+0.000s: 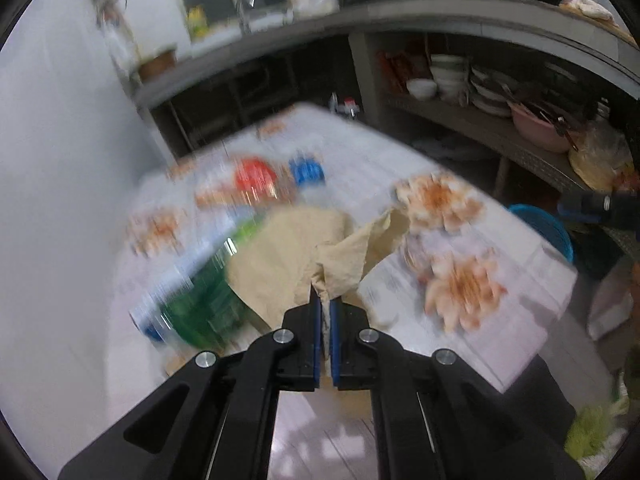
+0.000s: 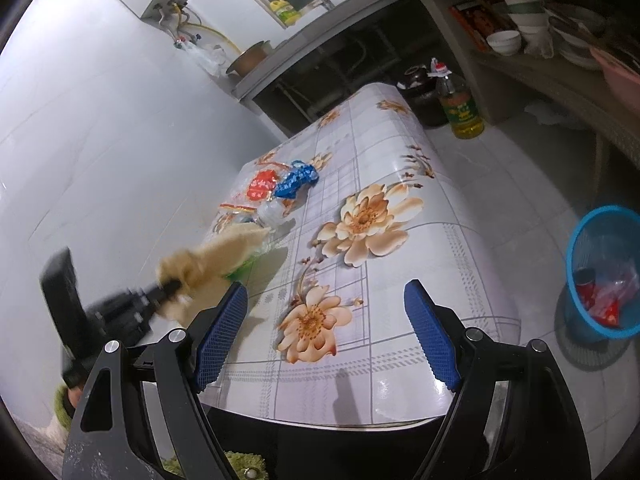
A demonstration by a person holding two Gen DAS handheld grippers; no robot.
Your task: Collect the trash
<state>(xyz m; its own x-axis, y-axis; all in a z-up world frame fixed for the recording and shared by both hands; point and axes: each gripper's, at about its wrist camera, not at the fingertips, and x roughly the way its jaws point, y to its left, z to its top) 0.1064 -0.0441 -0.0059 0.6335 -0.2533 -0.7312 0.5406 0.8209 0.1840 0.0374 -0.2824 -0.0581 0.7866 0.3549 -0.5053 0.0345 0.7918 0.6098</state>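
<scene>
My left gripper [image 1: 325, 304] is shut on a crumpled beige paper napkin [image 1: 304, 252] and holds it above the flowered table [image 1: 500, 320]. The same gripper [image 2: 170, 286] and napkin [image 2: 216, 256] show blurred at the left of the right wrist view. A green plastic bottle [image 1: 200, 304], a red wrapper [image 1: 256, 178] and a blue wrapper [image 1: 306, 172] lie on the table behind the napkin; the red wrapper [image 2: 262, 186], the blue wrapper [image 2: 296, 180] and a clear bottle [image 2: 272, 212] show in the right wrist view. My right gripper [image 2: 326, 322] is open and empty over the table's near edge.
A blue mesh trash basket [image 2: 576, 248] with red trash inside stands on the floor right of the table; its rim shows in the left wrist view [image 1: 544, 224]. An oil bottle [image 2: 460, 108] and a dark jar [image 2: 420, 92] stand beyond the table. Shelves hold bowls [image 2: 504, 42].
</scene>
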